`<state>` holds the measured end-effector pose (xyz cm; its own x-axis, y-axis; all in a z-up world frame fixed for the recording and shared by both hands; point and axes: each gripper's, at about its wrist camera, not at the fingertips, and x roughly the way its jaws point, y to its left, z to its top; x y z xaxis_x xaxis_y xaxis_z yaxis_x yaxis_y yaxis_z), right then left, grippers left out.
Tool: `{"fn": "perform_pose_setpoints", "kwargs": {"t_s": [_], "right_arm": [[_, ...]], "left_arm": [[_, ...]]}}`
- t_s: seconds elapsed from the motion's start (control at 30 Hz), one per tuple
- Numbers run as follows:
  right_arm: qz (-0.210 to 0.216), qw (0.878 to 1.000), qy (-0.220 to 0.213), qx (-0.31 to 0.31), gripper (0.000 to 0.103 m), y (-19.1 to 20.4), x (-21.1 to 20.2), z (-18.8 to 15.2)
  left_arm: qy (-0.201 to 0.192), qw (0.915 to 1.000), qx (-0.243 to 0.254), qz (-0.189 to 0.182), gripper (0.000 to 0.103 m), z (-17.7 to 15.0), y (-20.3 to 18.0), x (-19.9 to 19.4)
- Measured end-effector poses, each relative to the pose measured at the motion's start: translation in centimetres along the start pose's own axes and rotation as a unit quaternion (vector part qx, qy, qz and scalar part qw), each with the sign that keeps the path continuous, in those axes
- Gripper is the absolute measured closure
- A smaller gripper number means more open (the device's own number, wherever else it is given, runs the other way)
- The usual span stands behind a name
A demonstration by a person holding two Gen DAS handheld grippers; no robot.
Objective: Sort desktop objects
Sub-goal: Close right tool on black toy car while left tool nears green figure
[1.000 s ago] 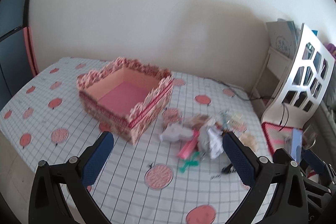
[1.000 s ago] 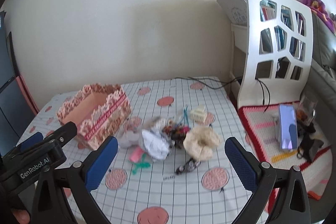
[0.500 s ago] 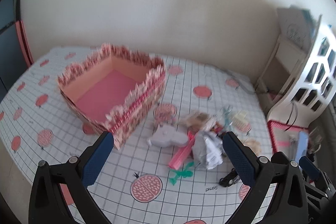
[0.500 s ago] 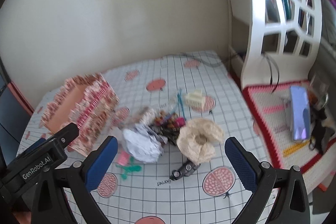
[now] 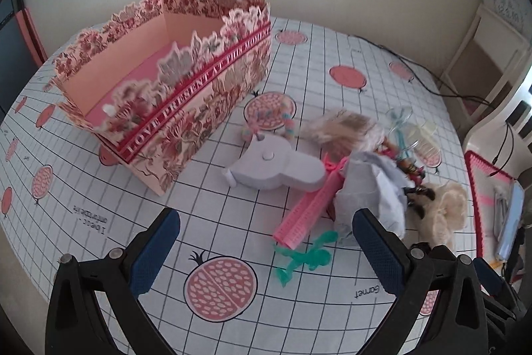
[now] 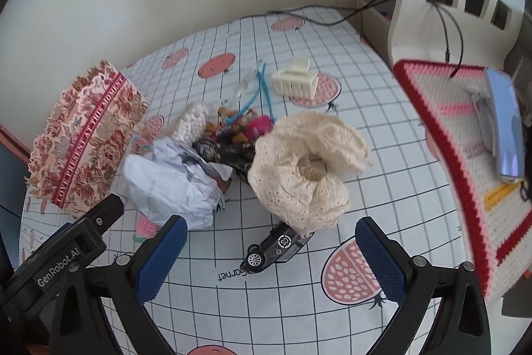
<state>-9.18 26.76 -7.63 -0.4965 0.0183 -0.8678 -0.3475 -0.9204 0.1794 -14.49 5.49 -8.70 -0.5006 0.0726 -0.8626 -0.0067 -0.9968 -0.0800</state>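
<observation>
Floral pink cardboard box point(image 5: 173, 95) now fills your left view's upper left, empty and nearer than a second ago. Cream lace scrunchie point(image 6: 306, 168) sits centre in your right view. Both grippers, left point(image 5: 266, 242) and right point(image 6: 271, 250), gape wide, holding nothing; sorting hasn't started.

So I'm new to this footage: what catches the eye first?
The tall pink floral cardboard box, open-topped, stands left on the gridded tablecloth. Right of it lies a jumble: a cream lace scrunchie, crumpled white paper, and a small black toy car before the scrunchie.
</observation>
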Motion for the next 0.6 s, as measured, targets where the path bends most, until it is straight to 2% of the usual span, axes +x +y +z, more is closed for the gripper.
{"fn": "perform_pose_setpoints", "kwargs": {"t_s": [0.3,0.47,0.6], "right_arm": [[-0.008,1.0,0.017,-0.009,0.02,0.3,1.5,-0.8],[-0.003,1.0,0.028,-0.002,0.037,0.0,2.3,-1.1],[-0.008,0.999,0.036,0.004,0.046,-0.5,2.9,-1.4]], "left_arm": [[0.031,0.9995,-0.008,-0.005,0.0,-1.3,0.4,2.3],[0.036,0.9993,-0.009,-0.003,0.0,-1.7,0.3,2.7],[0.039,0.9991,-0.006,-0.013,0.0,-2.0,0.2,2.8]]}}
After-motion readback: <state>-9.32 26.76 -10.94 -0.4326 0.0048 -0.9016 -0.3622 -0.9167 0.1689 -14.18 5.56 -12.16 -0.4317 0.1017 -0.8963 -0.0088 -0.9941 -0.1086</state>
